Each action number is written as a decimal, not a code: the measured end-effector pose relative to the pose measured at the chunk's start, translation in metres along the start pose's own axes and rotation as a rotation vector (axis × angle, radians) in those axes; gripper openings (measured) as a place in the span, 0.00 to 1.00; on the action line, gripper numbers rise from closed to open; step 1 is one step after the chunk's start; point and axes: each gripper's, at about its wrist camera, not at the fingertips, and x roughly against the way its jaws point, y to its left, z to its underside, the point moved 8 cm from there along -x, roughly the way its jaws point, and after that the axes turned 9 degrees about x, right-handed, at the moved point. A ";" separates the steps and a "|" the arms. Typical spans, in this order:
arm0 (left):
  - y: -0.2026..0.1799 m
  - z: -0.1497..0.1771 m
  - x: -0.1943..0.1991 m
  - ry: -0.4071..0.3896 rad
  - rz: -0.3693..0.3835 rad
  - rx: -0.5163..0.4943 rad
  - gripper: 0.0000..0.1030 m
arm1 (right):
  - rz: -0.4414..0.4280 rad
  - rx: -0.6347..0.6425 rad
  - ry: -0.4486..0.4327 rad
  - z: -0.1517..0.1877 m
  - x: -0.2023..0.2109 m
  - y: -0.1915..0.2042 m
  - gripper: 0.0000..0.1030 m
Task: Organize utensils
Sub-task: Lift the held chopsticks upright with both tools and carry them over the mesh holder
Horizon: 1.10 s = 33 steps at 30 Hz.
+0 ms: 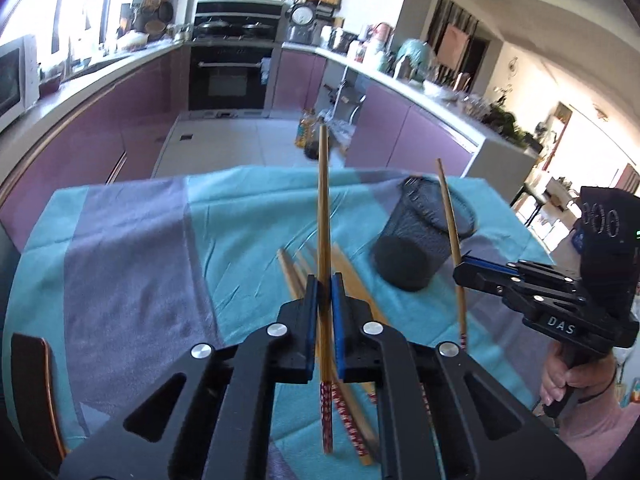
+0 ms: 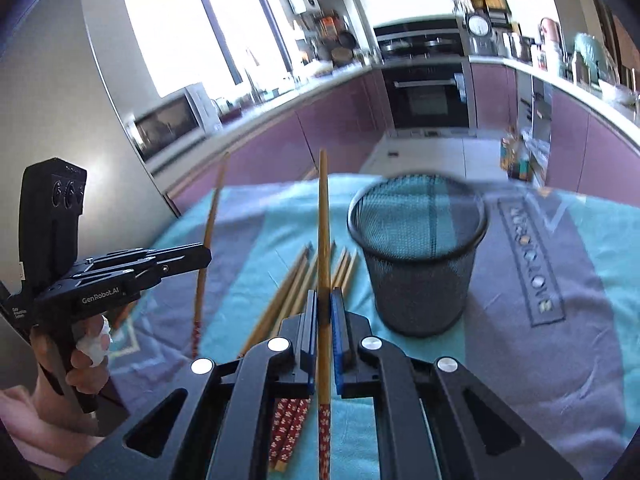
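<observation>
My left gripper [image 1: 324, 292] is shut on a wooden chopstick [image 1: 322, 200] with a red patterned end, held upright above the table. My right gripper [image 2: 324, 304] is shut on another such chopstick [image 2: 323, 220], also upright. Each gripper shows in the other's view: the right gripper [image 1: 460, 268] with its chopstick [image 1: 450, 216], the left gripper [image 2: 206, 254] with its chopstick [image 2: 212, 216]. Several more chopsticks [image 2: 296, 284] lie on the cloth below. A black mesh cup [image 2: 420, 256] stands upright to the right of them; it also shows in the left wrist view [image 1: 420, 236].
The table is covered by a teal and grey cloth [image 2: 540, 352]. A dark chair back [image 1: 34, 384] stands at the table's left edge. Purple kitchen cabinets [image 1: 100, 120] and an oven [image 1: 230, 76] lie beyond the table.
</observation>
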 end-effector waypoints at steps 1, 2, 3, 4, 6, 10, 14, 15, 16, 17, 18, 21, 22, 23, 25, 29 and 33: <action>-0.004 -0.005 0.006 -0.012 0.014 -0.004 0.07 | -0.003 -0.001 -0.017 -0.005 0.005 0.000 0.06; -0.010 -0.011 0.013 -0.028 0.030 -0.008 0.07 | -0.007 -0.003 -0.038 -0.010 0.011 0.000 0.06; -0.015 -0.016 0.020 -0.044 0.046 -0.011 0.07 | -0.012 -0.002 -0.058 -0.016 0.017 0.000 0.06; -0.019 -0.022 0.027 -0.056 0.061 -0.011 0.07 | -0.014 0.002 -0.078 -0.022 0.022 0.001 0.06; -0.032 -0.033 0.039 -0.086 0.095 -0.013 0.07 | -0.016 0.013 -0.117 -0.033 0.032 0.000 0.06; -0.057 -0.062 0.058 -0.156 0.137 -0.019 0.07 | -0.013 0.039 -0.177 -0.060 0.051 -0.005 0.06; -0.082 -0.090 0.070 -0.207 0.186 -0.021 0.07 | -0.006 0.064 -0.232 -0.086 0.070 -0.011 0.06; -0.089 -0.098 0.073 -0.217 0.199 -0.020 0.07 | 0.007 0.076 -0.246 -0.092 0.075 -0.013 0.05; -0.096 -0.105 0.077 -0.230 0.210 -0.022 0.07 | 0.016 0.083 -0.257 -0.096 0.079 -0.015 0.06; -0.102 -0.111 0.078 -0.241 0.216 -0.025 0.07 | 0.024 0.088 -0.268 -0.102 0.082 -0.017 0.06; -0.109 -0.117 0.079 -0.251 0.221 -0.030 0.07 | 0.034 0.094 -0.277 -0.107 0.086 -0.020 0.06; -0.129 -0.129 0.079 -0.262 0.220 -0.044 0.07 | 0.071 0.102 -0.291 -0.115 0.090 -0.026 0.05; -0.135 -0.132 0.075 -0.260 0.220 -0.049 0.07 | 0.080 0.097 -0.290 -0.117 0.090 -0.031 0.06; -0.142 -0.134 0.069 -0.258 0.211 -0.058 0.07 | 0.087 0.093 -0.285 -0.117 0.089 -0.035 0.06; -0.148 -0.134 0.055 -0.247 0.191 -0.071 0.07 | 0.100 0.090 -0.263 -0.116 0.082 -0.043 0.05; -0.157 -0.125 0.018 -0.193 0.159 -0.097 0.07 | 0.117 0.098 -0.187 -0.104 0.063 -0.052 0.05; -0.159 -0.105 -0.022 -0.105 0.134 -0.112 0.07 | 0.109 0.098 -0.087 -0.089 0.037 -0.059 0.05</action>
